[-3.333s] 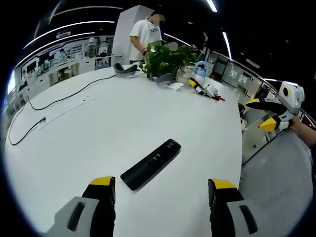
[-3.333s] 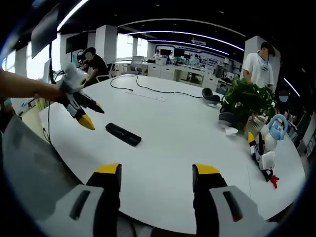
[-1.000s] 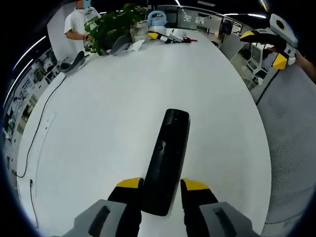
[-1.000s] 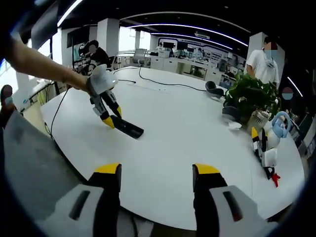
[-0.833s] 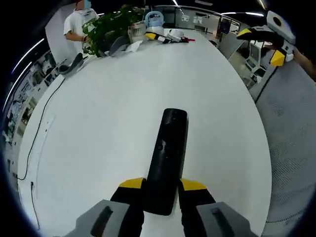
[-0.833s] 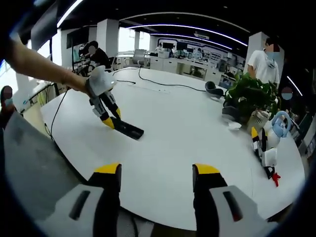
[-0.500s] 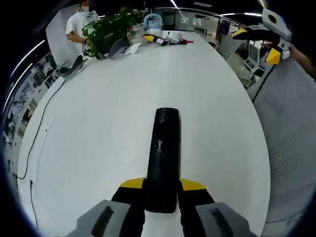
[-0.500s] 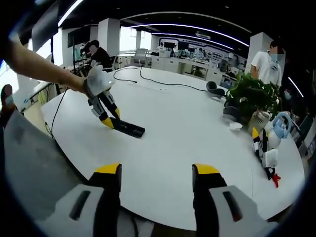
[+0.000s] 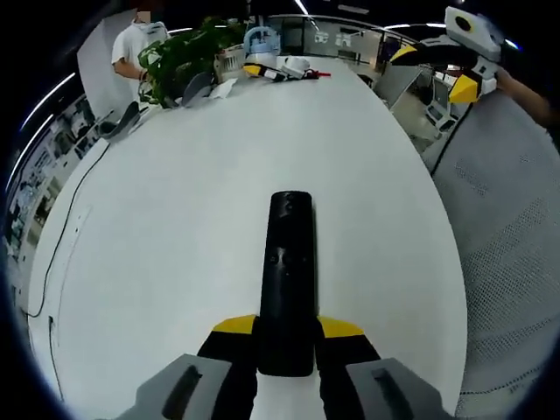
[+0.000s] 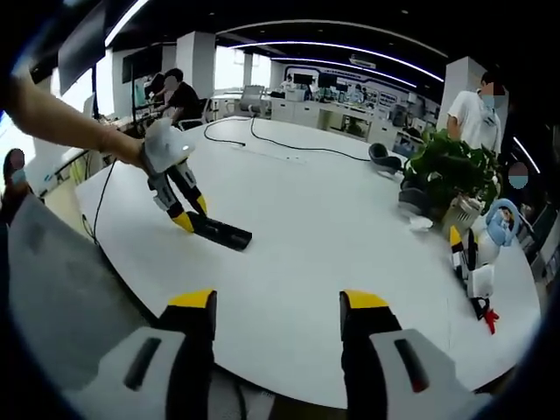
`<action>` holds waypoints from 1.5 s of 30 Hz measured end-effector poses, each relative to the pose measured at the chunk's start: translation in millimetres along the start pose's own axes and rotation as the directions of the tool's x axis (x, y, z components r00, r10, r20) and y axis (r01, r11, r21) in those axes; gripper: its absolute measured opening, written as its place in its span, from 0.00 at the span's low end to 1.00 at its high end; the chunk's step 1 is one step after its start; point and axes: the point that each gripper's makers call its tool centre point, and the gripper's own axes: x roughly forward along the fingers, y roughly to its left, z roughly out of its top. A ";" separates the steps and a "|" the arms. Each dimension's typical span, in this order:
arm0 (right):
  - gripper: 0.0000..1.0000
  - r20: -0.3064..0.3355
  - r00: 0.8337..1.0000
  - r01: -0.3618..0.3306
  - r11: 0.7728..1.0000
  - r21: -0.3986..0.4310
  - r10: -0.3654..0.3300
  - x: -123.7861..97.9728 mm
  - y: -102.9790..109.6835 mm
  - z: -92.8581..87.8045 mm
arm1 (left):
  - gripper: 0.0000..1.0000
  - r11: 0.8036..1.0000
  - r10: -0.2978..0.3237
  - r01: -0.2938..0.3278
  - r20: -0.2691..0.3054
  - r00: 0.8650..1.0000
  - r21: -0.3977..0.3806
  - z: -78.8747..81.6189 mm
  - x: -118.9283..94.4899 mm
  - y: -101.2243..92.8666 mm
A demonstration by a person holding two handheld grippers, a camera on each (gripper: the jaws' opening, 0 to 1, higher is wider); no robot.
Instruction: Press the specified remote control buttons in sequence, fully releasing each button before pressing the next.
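Note:
A long black remote control [image 9: 290,267] lies on the white round table [image 9: 175,219], pointing away from me. My left gripper [image 9: 287,327] is shut on its near end, a yellow-tipped jaw on either side. In the right gripper view the same remote [image 10: 221,233] rests near the table's left edge with the left gripper [image 10: 185,212] clamped on its end, held by a person's arm. My right gripper [image 10: 278,301] stands open above the table's near edge, holding nothing. That gripper [image 9: 453,54] also hangs off the table's far right side in the left gripper view.
A potted plant [image 10: 448,169], headphones [image 10: 378,156] and several bottles and tools [image 10: 473,267] sit at the table's far side. A black cable [image 10: 262,140] and a white power strip [image 9: 66,245] lie across the table. People stand and sit beyond. Grey floor [image 9: 516,262] borders the table.
My left gripper came down over the remote and shut on its near end. The remote has since swung straight in line with the jaws. The right gripper has stayed open in place.

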 end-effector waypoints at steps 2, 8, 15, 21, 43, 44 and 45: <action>0.58 0.001 1.000 -0.002 1.000 -0.001 0.002 0.0 0.4 0.4 | 0.25 1.000 -0.001 0.001 0.004 1.000 -0.005 -0.6 -0.3 -2.7; 0.58 -0.001 1.000 -0.005 1.000 -0.007 0.005 0.1 1.3 0.3 | 0.25 1.000 -0.006 0.007 0.010 1.000 -0.007 -2.7 -1.1 -11.2; 0.58 -0.006 1.000 -0.007 1.000 -0.012 0.007 0.4 2.0 0.0 | 0.25 1.000 -0.016 0.016 0.006 1.000 0.002 -4.9 -2.3 -20.9; 0.59 -0.004 1.000 -0.009 1.000 -0.013 0.009 0.5 2.6 0.3 | 0.25 1.000 -0.022 0.022 0.009 1.000 0.003 -6.5 -3.4 -30.3; 0.58 -0.029 1.000 -0.013 0.999 -0.048 0.012 2.4 5.1 -2.6 | 0.25 1.000 -0.024 0.025 0.034 0.999 -0.015 -7.8 -4.9 -61.3; 0.58 -0.030 0.999 -0.013 0.999 -0.049 0.012 2.4 5.2 -2.7 | 0.25 1.000 -0.023 0.024 0.035 0.999 -0.017 -7.9 -4.9 -62.5; 0.58 -0.031 0.999 -0.013 0.999 -0.051 0.011 2.4 5.2 -2.9 | 0.25 1.000 -0.023 0.024 0.036 0.999 -0.018 -7.9 -4.9 -63.6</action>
